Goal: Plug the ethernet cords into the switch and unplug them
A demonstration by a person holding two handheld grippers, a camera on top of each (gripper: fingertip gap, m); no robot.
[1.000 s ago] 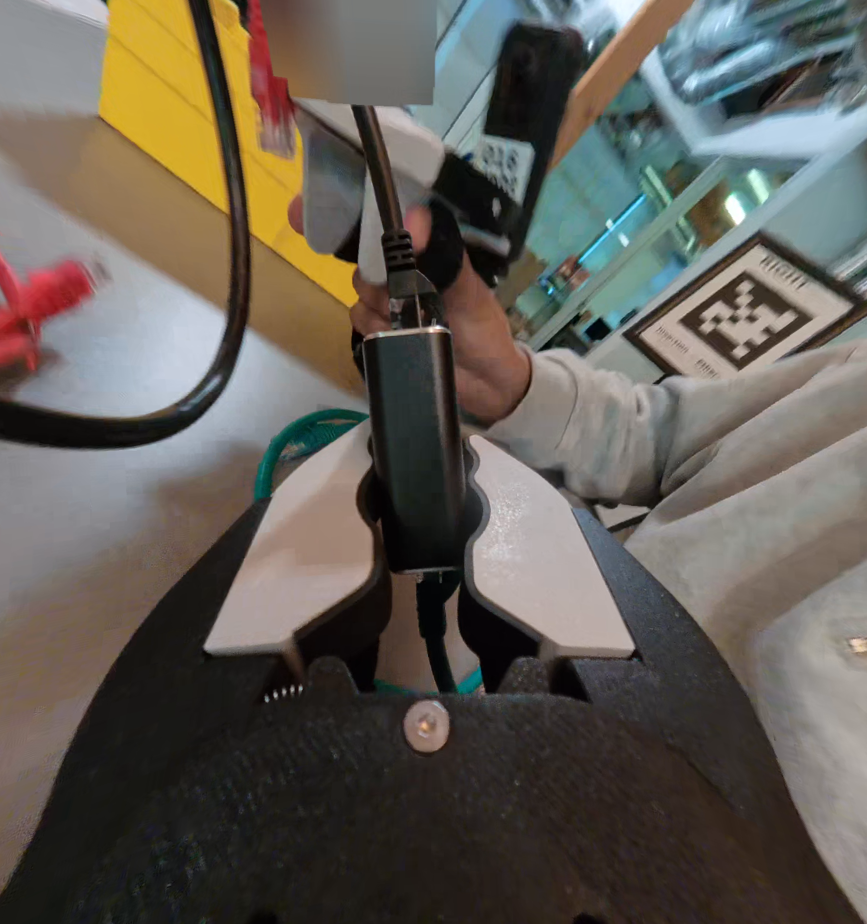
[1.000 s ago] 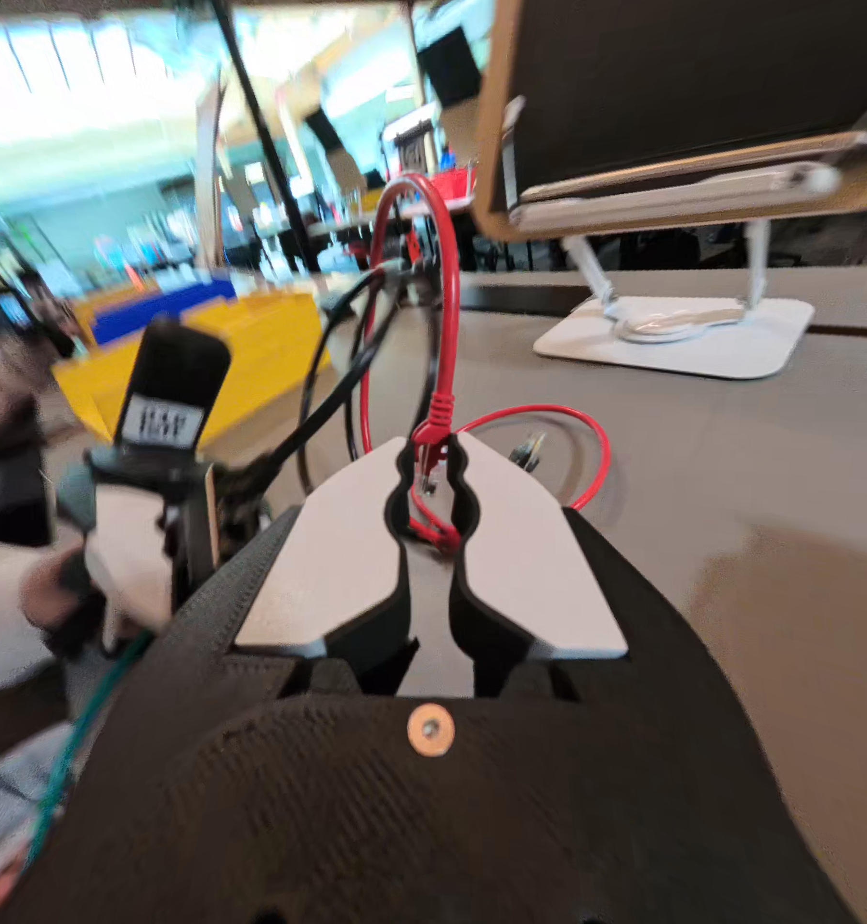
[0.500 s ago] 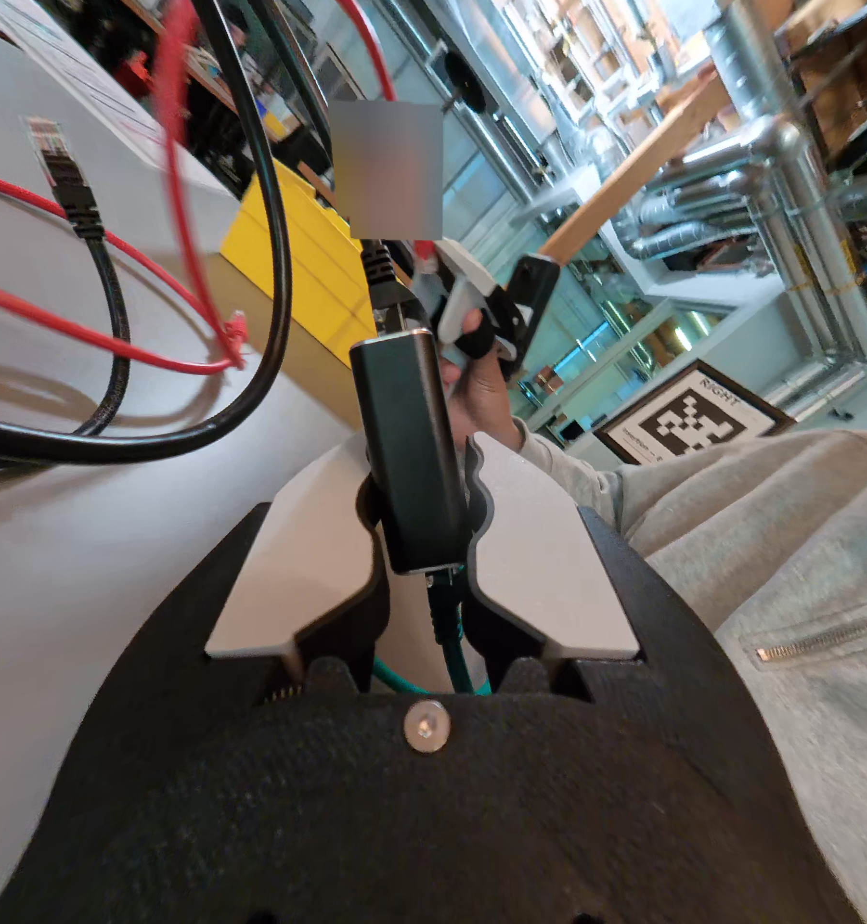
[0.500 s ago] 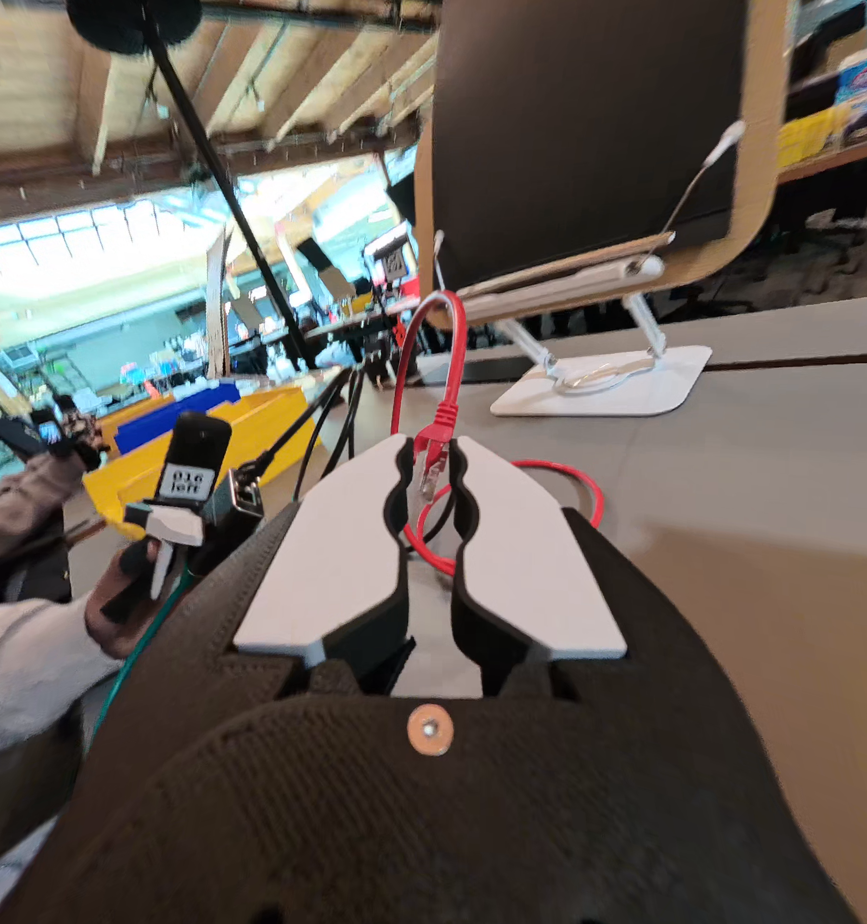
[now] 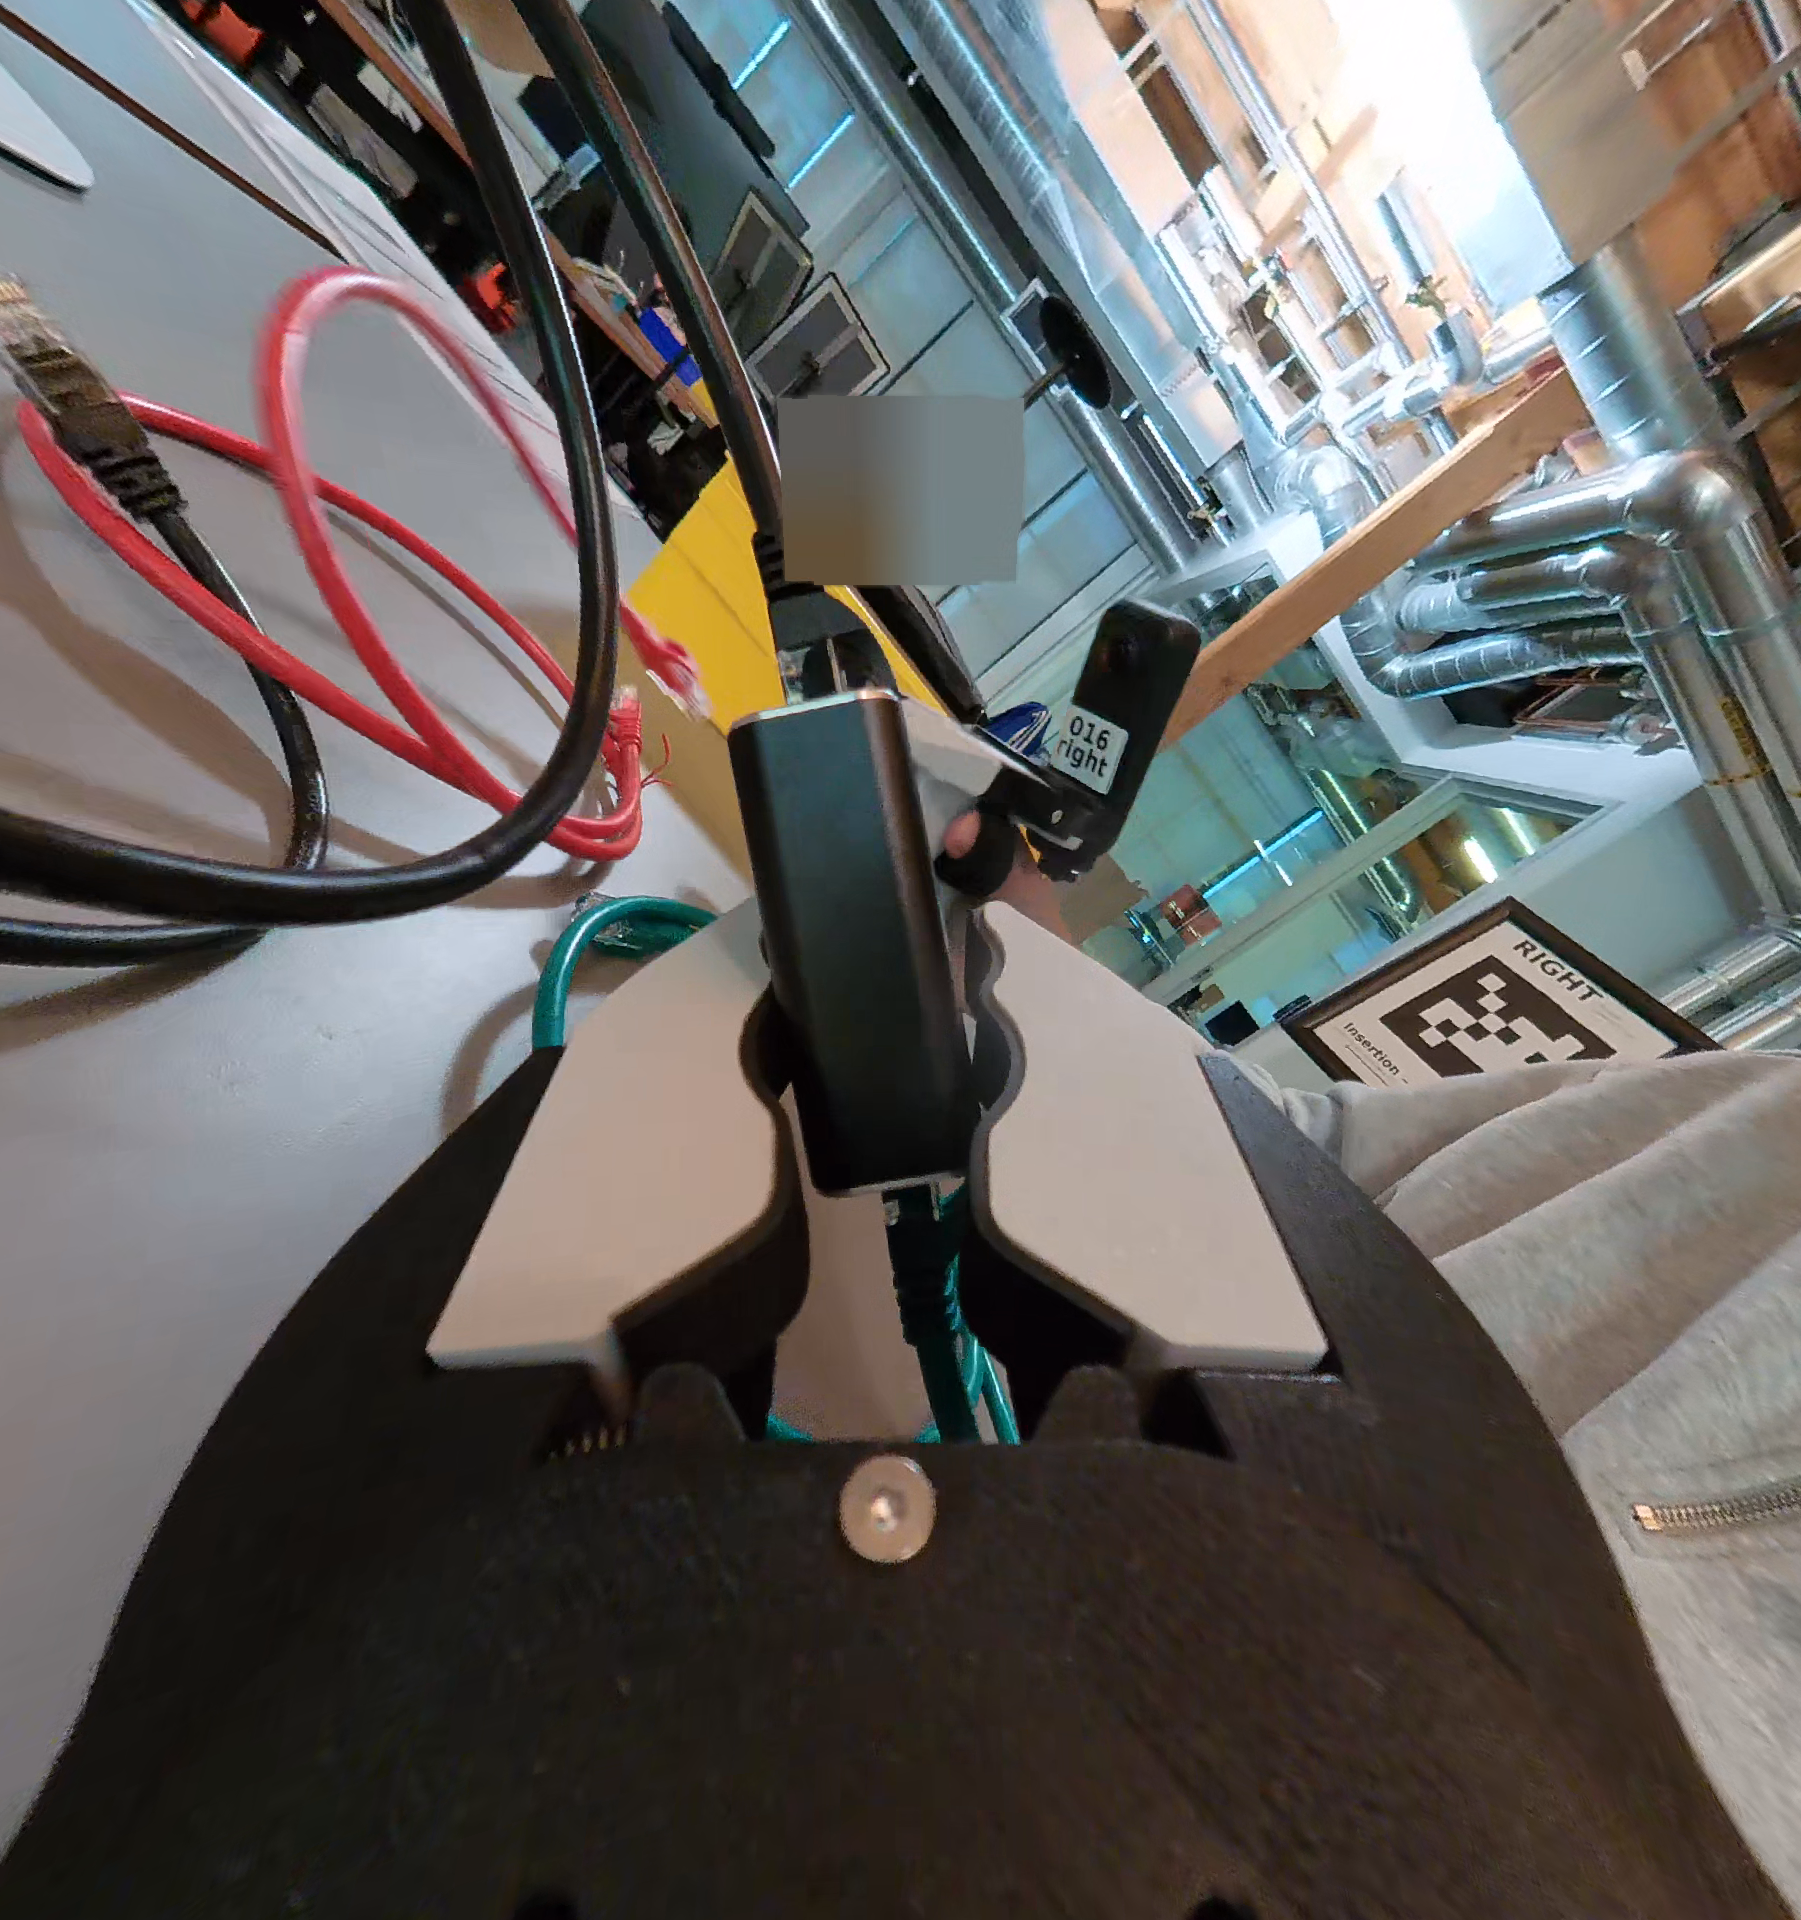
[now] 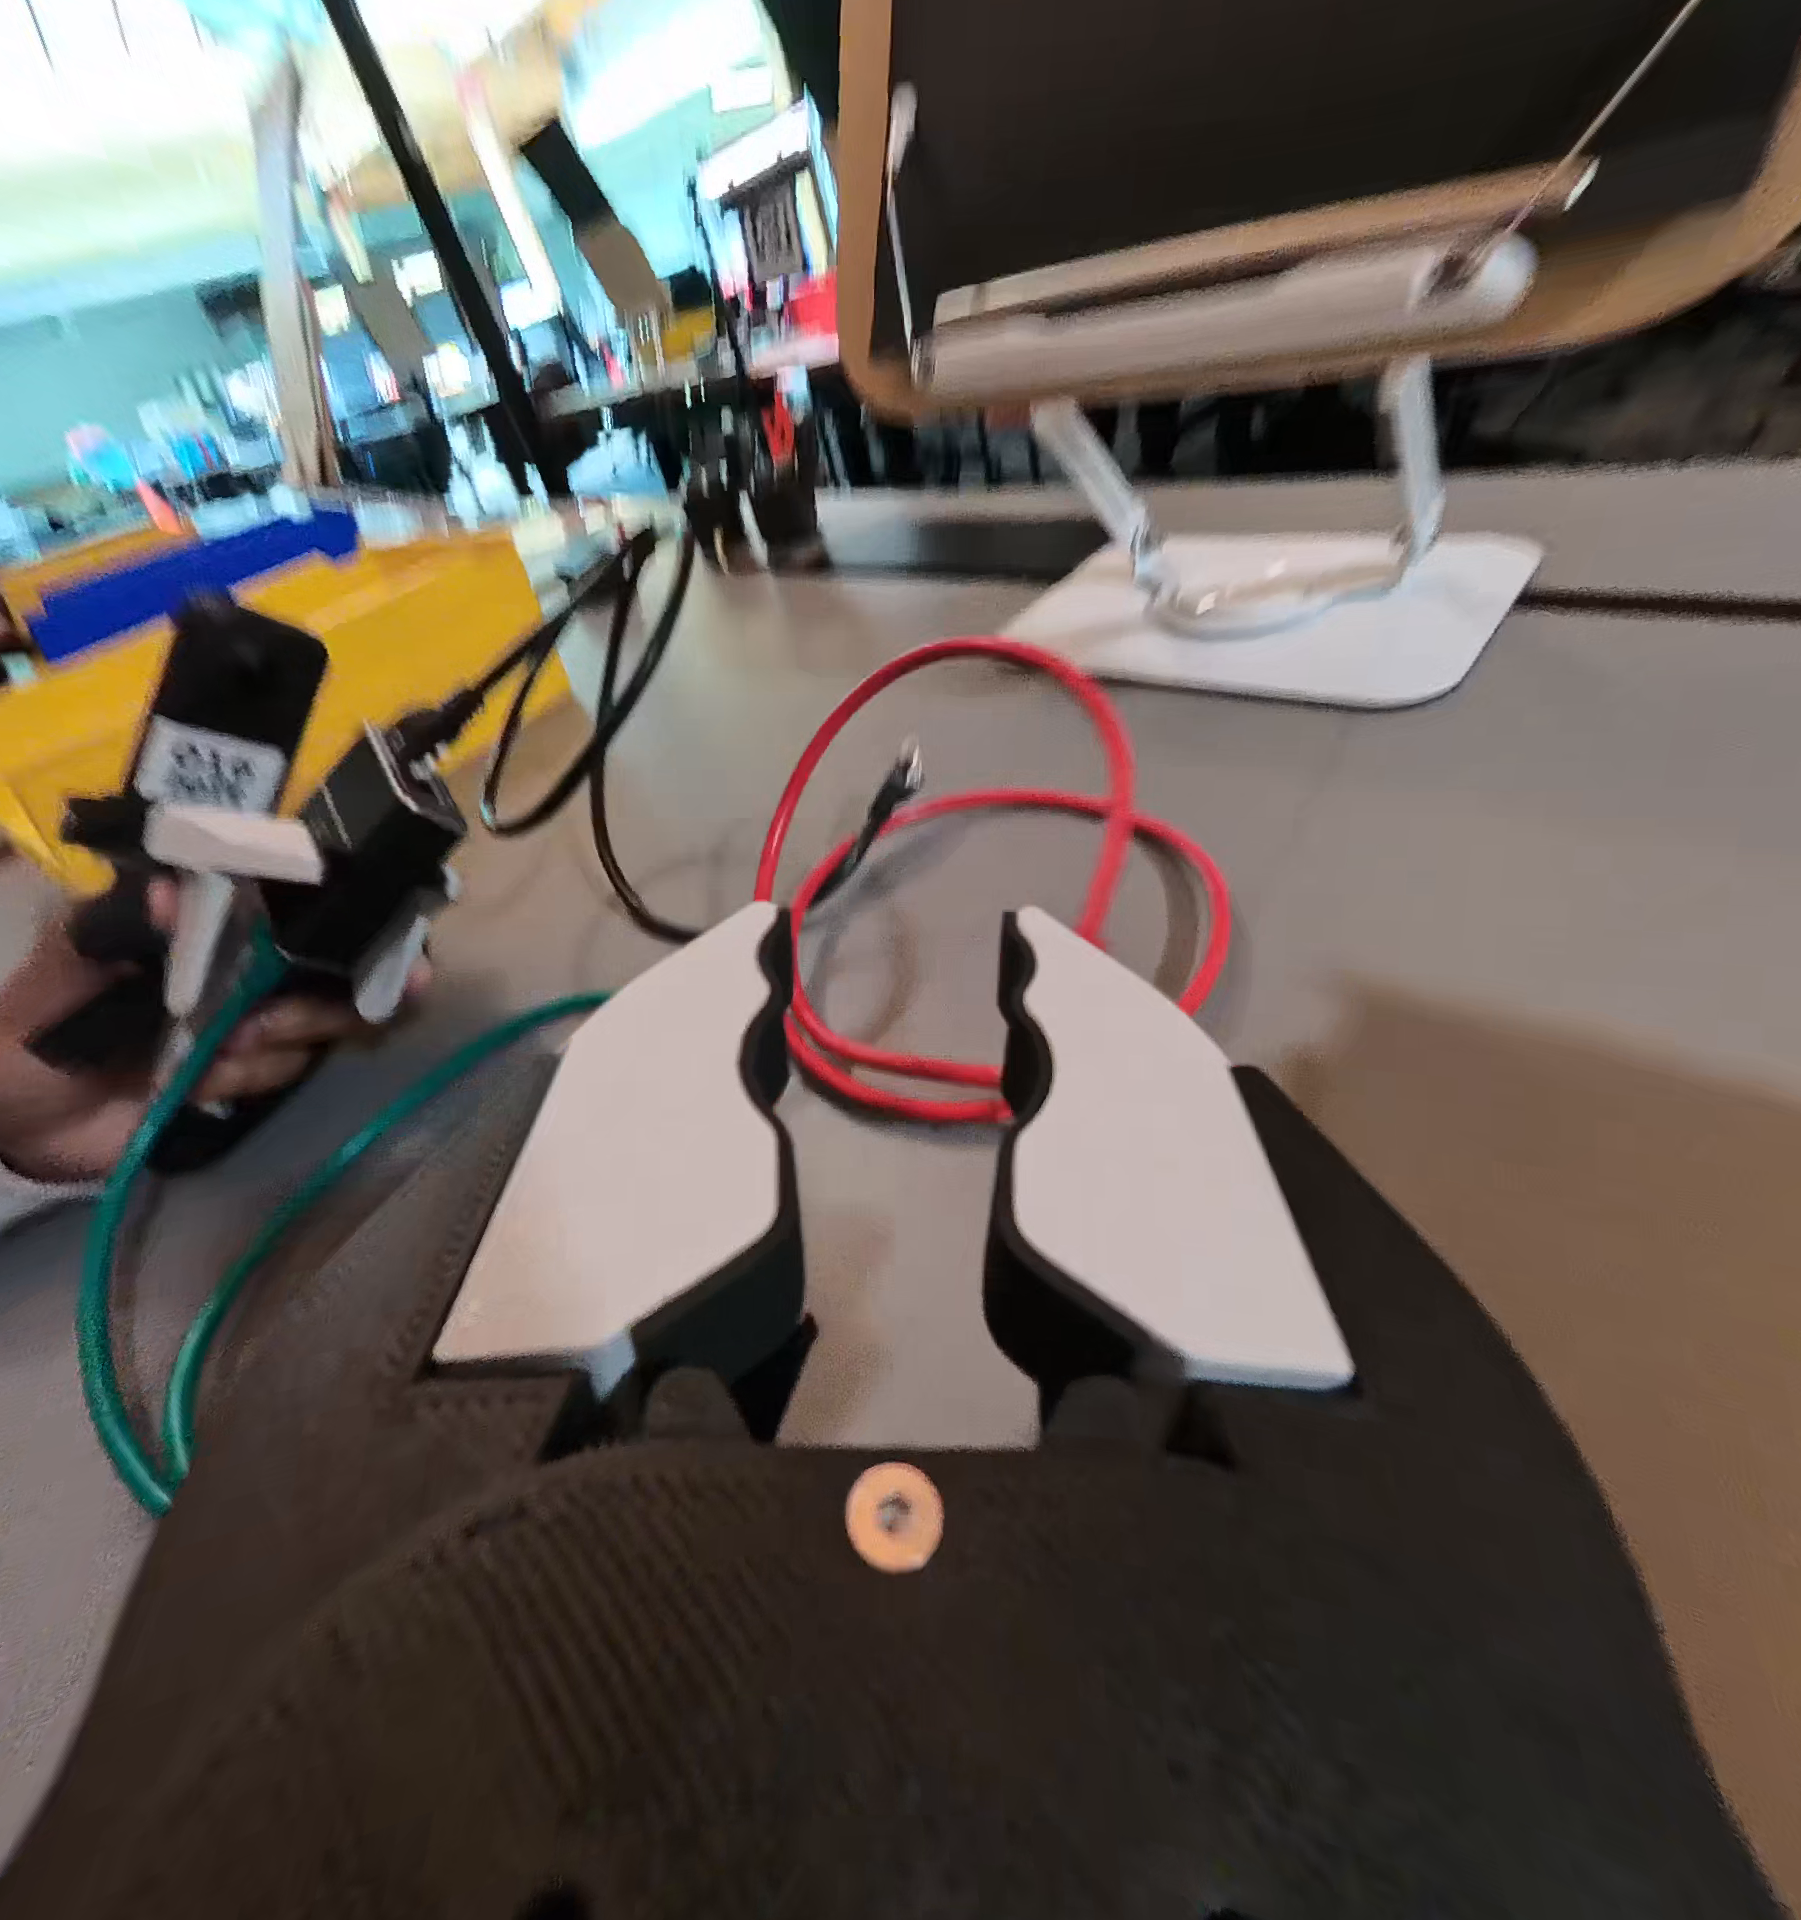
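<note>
- The black switch (image 5: 854, 956) stands nearly upright at the centre of the left wrist view, clamped between the left gripper's (image 5: 875, 1023) white fingers (image 5: 647, 1132), which are closed against its sides.
- A green ethernet cord (image 5: 943, 1340) is plugged into its near end; a black cable (image 5: 771, 540) leaves its far end toward 12 o'clock.
- The right gripper (image 6: 891, 982) is open, holding nothing, its jaws wide apart; half a second ago they pinched the red cord's plug.
- That red ethernet cord (image 6: 989, 821) now lies looped on the grey table (image 6: 1498, 883), just beyond the fingertips, beside a loose black ethernet plug (image 5: 65, 416).
- A white sticker (image 5: 1088, 743) on the far gripper's camera and a framed square-patterned marker (image 5: 1478, 1013) at 3 o'clock both carry print.
</note>
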